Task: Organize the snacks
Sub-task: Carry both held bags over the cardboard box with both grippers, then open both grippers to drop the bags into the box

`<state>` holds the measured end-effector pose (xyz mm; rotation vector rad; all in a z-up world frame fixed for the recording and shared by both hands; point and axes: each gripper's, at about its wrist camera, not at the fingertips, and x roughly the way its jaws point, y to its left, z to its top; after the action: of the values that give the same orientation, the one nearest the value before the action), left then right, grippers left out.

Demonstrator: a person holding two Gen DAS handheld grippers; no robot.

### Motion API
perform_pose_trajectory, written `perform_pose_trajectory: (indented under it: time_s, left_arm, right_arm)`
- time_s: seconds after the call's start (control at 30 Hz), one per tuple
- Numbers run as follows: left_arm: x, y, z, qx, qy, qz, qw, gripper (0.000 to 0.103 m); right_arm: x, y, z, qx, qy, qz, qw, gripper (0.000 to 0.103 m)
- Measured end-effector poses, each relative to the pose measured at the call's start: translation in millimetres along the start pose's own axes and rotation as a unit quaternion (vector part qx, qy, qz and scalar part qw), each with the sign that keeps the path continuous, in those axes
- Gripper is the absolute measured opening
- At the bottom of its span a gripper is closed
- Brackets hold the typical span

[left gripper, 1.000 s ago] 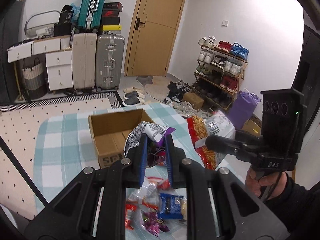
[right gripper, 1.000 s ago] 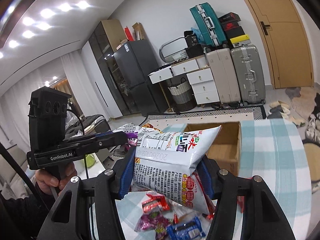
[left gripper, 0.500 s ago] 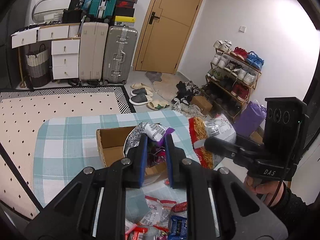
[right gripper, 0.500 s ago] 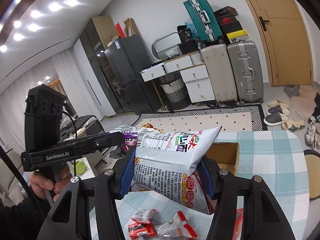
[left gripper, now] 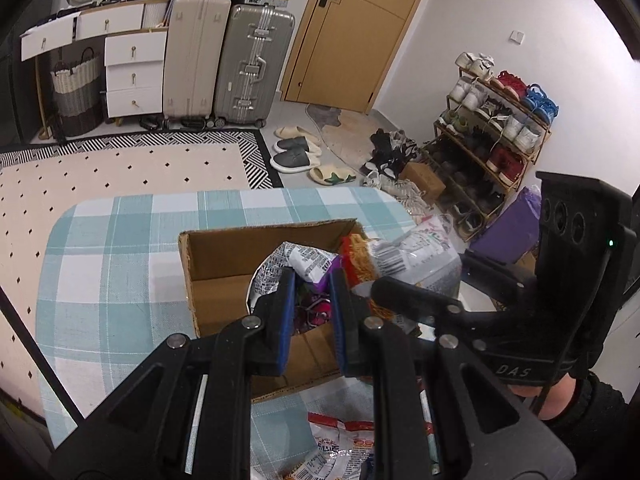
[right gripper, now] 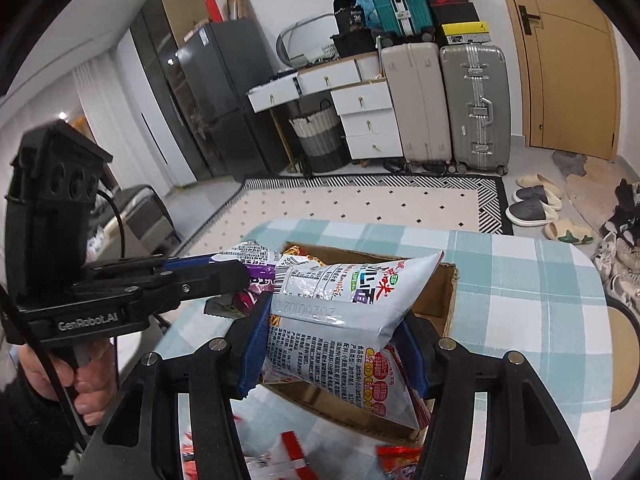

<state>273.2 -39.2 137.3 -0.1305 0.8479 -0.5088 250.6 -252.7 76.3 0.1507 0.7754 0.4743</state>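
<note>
Both jaws are closed on bags. Left gripper [left gripper: 310,312]: jaws narrow, pads pinching a small purple-and-white bag [left gripper: 308,264]. Right gripper [right gripper: 336,344]: jaws partly spread, pads clamped on either side of a large white bag [right gripper: 348,304] that hangs crosswise between them.

Both bags are held above the open box [left gripper: 224,256], which sits on the table [left gripper: 120,240] near its far edge. In the left wrist view the small bag is over the middle of the box and the large bag over its right side. Neither bag rests on the box floor; both are clear of the cardboard as far as the views show.

Progress, as a judgement: the task is in its early to middle part. The visible part of the box floor is bare, so no snack appears to be stowed. Two bags are positioned for release.

Remaining: loose packets [left gripper: 344,444] lie on the table by its near edge, just in front of the box. More red packets [right gripper: 292,452] show low in the right wrist view. Their count cannot be told, since the grippers hide part of the pile.
</note>
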Motion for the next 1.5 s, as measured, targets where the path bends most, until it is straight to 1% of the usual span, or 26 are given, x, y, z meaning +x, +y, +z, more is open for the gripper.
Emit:
perform_pose_trajectory:
  time_s: [0.1,0.17,0.23,0.3,0.37,0.4,0.43,0.47,0.5,0.53,0.57,0.63,0.67,0.73,0.87,0.93,1.0,1.13,1.23,1.37,1.43,1.5]
  left_arm:
    - [21,7,-11,-0.003,0.008,0.009,0.9999,0.015]
    - [33,14,-15,-0.014,0.010,0.015,0.9997,0.014]
    - [40,16,-17,-0.014,0.013,0.013,0.9997,0.015]
    - [44,18,-21,-0.007,0.012,0.033,0.9994,0.020]
    - [44,21,-23,-0.009,0.012,0.041,0.9990,0.026]
    - [43,23,-24,-0.012,0.010,0.043,0.9990,0.029]
    - [39,25,-26,-0.015,0.006,0.043,0.9989,0.035]
    - [34,26,-28,-0.020,0.000,0.043,0.9989,0.045]
    - [29,27,-30,-0.023,-0.010,0.046,0.9986,0.050]
    - [22,27,-34,-0.023,-0.021,0.053,0.9981,0.061]
    - [15,26,-37,-0.023,-0.034,0.060,0.9974,0.068]
    - [0,22,-46,-0.017,-0.059,0.072,0.9955,0.075]
    - [-7,18,-49,-0.013,-0.069,0.082,0.9942,0.079]
    - [-17,11,-55,-0.003,-0.080,0.104,0.9914,0.079]
    - [-43,-4,-62,0.014,-0.098,0.128,0.9868,0.081]
    - [-59,-11,-68,0.020,-0.110,0.135,0.9845,0.083]
    - [-74,-19,-76,0.026,-0.122,0.144,0.9817,0.084]
    - [-105,-38,-94,0.038,-0.143,0.155,0.9768,0.090]
    - [-130,-49,-110,0.039,-0.160,0.156,0.9740,0.102]
    - [-160,-64,-131,0.039,-0.186,0.150,0.9701,0.102]
    - [-173,-71,-143,0.037,-0.195,0.149,0.9686,0.102]
    - [-184,-76,-158,0.038,-0.208,0.154,0.9651,0.102]
  right_arm:
    - [19,-9,-4,0.007,0.012,-0.009,1.000,0.059]
    - [31,-13,-6,0.008,0.019,-0.007,1.000,0.059]
    - [37,-14,-8,0.007,0.022,-0.014,1.000,0.060]
    - [38,-16,-10,0.010,0.019,-0.012,1.000,0.062]
    - [35,-19,-11,0.013,0.013,-0.018,1.000,0.063]
    - [32,-20,-11,0.016,0.009,-0.015,1.000,0.063]
    - [27,-20,-12,0.018,0.005,-0.008,1.000,0.063]
    - [21,-19,-11,0.019,-0.001,-0.005,1.000,0.063]
    - [13,-18,-12,0.016,-0.010,-0.004,1.000,0.064]
    - [5,-15,-13,0.013,-0.017,-0.003,1.000,0.065]
    - [-5,-13,-15,0.009,-0.028,-0.001,1.000,0.066]
    - [-24,-9,-21,0.003,-0.045,0.000,0.999,0.073]
    - [-33,-8,-24,0.002,-0.054,0.001,0.999,0.074]
    - [-48,-4,-28,0.002,-0.064,0.004,0.998,0.074]
    - [-78,6,-33,0.000,-0.083,0.010,0.997,0.076]
    - [-94,13,-39,-0.006,-0.094,0.014,0.995,0.085]
    - [-111,22,-47,-0.013,-0.108,0.018,0.994,0.087]
    - [-137,39,-64,-0.026,-0.123,0.023,0.992,0.091]
    - [-156,52,-81,-0.035,-0.135,0.026,0.990,0.096]
    - [-178,67,-103,-0.047,-0.151,0.029,0.987,0.098]
    - [-189,74,-116,-0.055,-0.157,0.030,0.986,0.100]
    - [-200,81,-131,-0.060,-0.167,0.025,0.984,0.103]
